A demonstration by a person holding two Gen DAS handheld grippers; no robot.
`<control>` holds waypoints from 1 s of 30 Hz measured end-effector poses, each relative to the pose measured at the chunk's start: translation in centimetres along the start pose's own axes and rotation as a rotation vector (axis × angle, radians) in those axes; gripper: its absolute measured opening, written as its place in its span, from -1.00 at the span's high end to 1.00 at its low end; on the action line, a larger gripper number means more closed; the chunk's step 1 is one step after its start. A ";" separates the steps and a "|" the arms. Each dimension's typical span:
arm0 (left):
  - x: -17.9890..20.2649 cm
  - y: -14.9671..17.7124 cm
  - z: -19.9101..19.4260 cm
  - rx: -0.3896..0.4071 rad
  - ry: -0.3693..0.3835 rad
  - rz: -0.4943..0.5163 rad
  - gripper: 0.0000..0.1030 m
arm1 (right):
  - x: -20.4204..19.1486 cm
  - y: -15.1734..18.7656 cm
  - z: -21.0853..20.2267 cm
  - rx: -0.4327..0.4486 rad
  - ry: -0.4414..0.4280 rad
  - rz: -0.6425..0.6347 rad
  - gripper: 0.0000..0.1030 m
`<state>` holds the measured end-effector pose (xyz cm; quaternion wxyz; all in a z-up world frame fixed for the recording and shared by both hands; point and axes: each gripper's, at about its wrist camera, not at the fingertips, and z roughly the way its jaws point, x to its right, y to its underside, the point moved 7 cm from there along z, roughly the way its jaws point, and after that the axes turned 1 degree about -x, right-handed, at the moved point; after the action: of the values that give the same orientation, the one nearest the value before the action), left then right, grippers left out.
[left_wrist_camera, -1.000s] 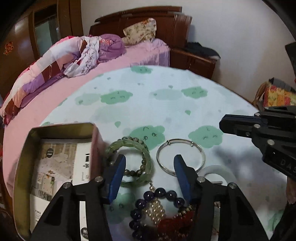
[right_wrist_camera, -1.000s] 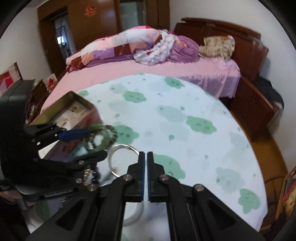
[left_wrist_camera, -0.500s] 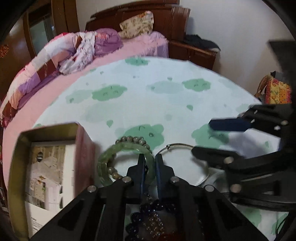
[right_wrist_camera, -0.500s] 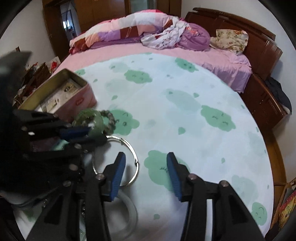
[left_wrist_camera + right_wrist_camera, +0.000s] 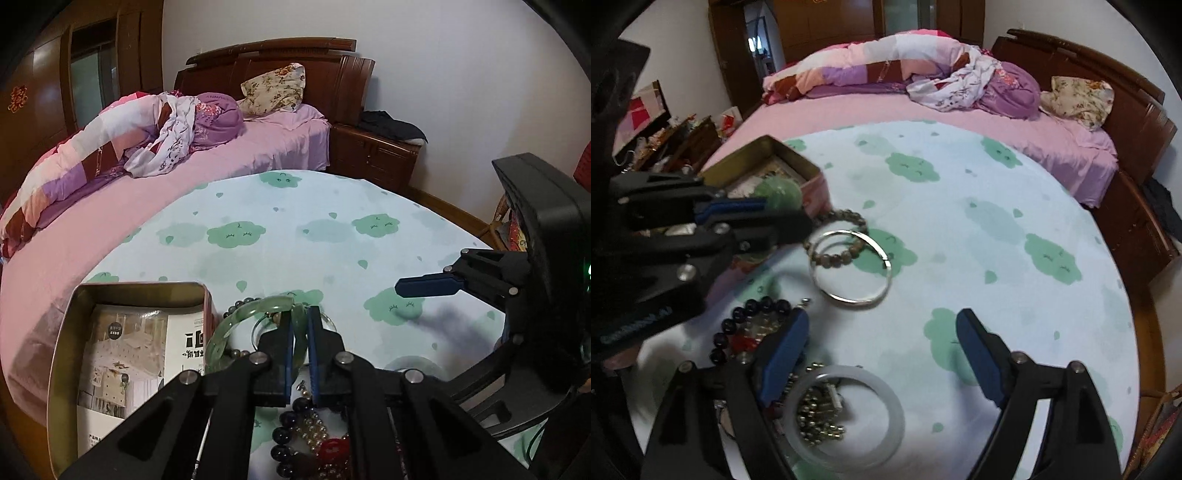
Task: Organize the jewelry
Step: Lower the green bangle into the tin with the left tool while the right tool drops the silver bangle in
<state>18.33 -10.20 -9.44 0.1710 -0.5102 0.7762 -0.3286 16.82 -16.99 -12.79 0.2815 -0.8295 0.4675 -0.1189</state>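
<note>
Left fingers point(image 5: 299, 332) pinch green bangle point(image 5: 236, 325), seemingly lifted; right fingers point(image 5: 882, 354) spread.

Beyond the cloud-print tablecloth point(image 5: 332, 236) stands a pink-sheeted bed point(image 5: 229, 162); a floral pillow point(image 5: 275, 88) leans against its wooden headboard point(image 5: 332, 81).

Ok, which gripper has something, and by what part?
Left gripper: shut on the translucent green jade bangle, pinching its rim. Right gripper: open, holding nothing.
</note>
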 end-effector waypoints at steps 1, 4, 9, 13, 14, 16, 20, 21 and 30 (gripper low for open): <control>-0.2 0.1 0.0 0.000 -0.003 -0.004 0.89 | 0.1 -0.1 0.0 0.002 0.003 0.002 -0.64; -1.1 0.2 -0.5 0.013 -0.001 -0.025 0.89 | 0.0 -0.5 0.4 0.003 0.015 -0.018 -0.64; -2.4 0.1 -1.7 0.034 0.006 -0.060 0.89 | -1.1 -1.4 1.9 -0.017 -0.006 -0.063 -0.64; -2.7 0.1 -2.6 0.047 0.017 -0.066 0.89 | -1.6 -1.9 3.2 -0.037 -0.020 -0.082 -0.65; -2.7 0.2 -2.8 0.049 0.024 -0.067 0.89 | -1.7 -2.0 3.5 -0.045 -0.023 -0.086 -0.65; -2.8 0.1 -3.3 0.060 0.021 -0.067 0.89 | -1.8 -2.0 4.0 -0.061 -0.035 -0.090 -0.66; -2.9 0.0 -4.0 0.079 0.028 -0.073 0.89 | -1.9 -1.9 5.0 -0.078 -0.046 -0.090 -0.73; -3.0 -0.1 -4.2 0.082 0.028 -0.073 0.89 | -2.0 -1.9 5.1 -0.080 -0.045 -0.091 -0.72; -4.5 0.1 -5.3 0.099 0.007 -0.098 0.89 | -1.9 -1.6 4.8 -0.072 -0.049 -0.089 -0.27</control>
<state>16.99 -4.33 -5.94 0.1771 -0.5373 0.7335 -0.3766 19.17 -12.99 -15.66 0.2572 -0.8618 0.4270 -0.0938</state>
